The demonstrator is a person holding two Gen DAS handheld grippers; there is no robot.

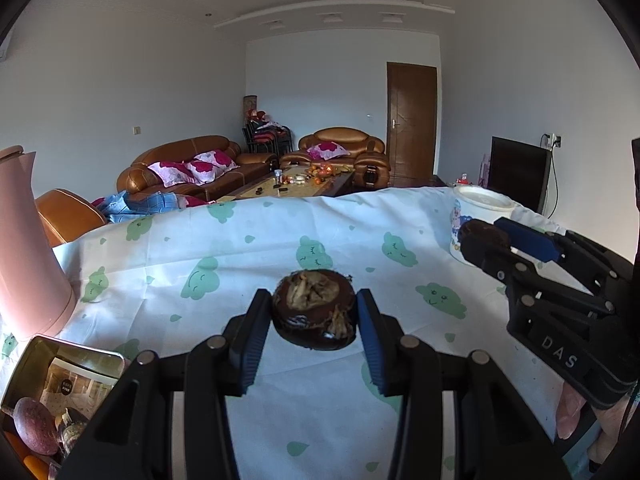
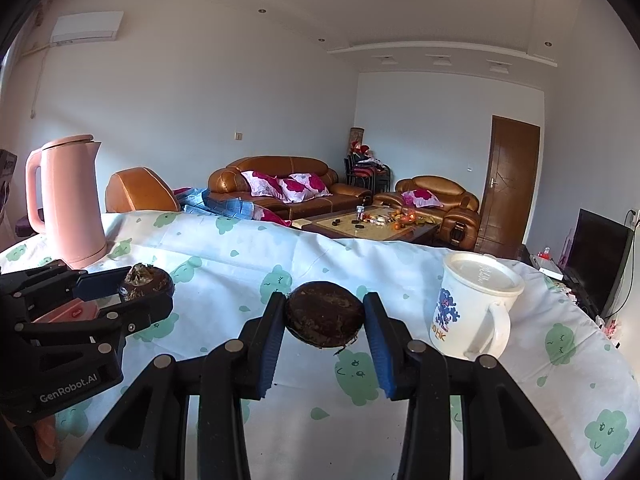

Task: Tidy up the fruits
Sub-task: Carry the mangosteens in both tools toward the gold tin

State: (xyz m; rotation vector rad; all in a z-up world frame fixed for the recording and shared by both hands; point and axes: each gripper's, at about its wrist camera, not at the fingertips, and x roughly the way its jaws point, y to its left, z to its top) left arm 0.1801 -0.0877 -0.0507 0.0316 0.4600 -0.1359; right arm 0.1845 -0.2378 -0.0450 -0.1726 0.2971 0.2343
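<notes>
Spread across the whole foreground, a tablecloth [image 2: 304,256] printed with green cloud faces; standing at its far left, a pink kettle [image 2: 70,200]; at its right, a lidded white mug [image 2: 472,304].

Tucked at the table's near-left corner, an open metal tin [image 1: 76,364] with a purplish round fruit [image 1: 34,424] and a few smaller pieces already inside, plus something orange at the edge, too cropped to name; so, by judgement, sorting partly done, with this tin the likely collecting place.

Raised above the cloth, both grippers loaded; left gripper [image 1: 314,314] closed partway onto a dark water chestnut [image 1: 314,308], blue pads touching its sides, papery tuft facing up; right gripper [image 2: 325,322] likewise clamped on a second water chestnut [image 2: 325,318], flat dark face toward the camera.

Still outstanding, as judged: delivery of these two pieces; no other loose fruit visible on the cloth in either view; out of frame, cannot tell.
</notes>
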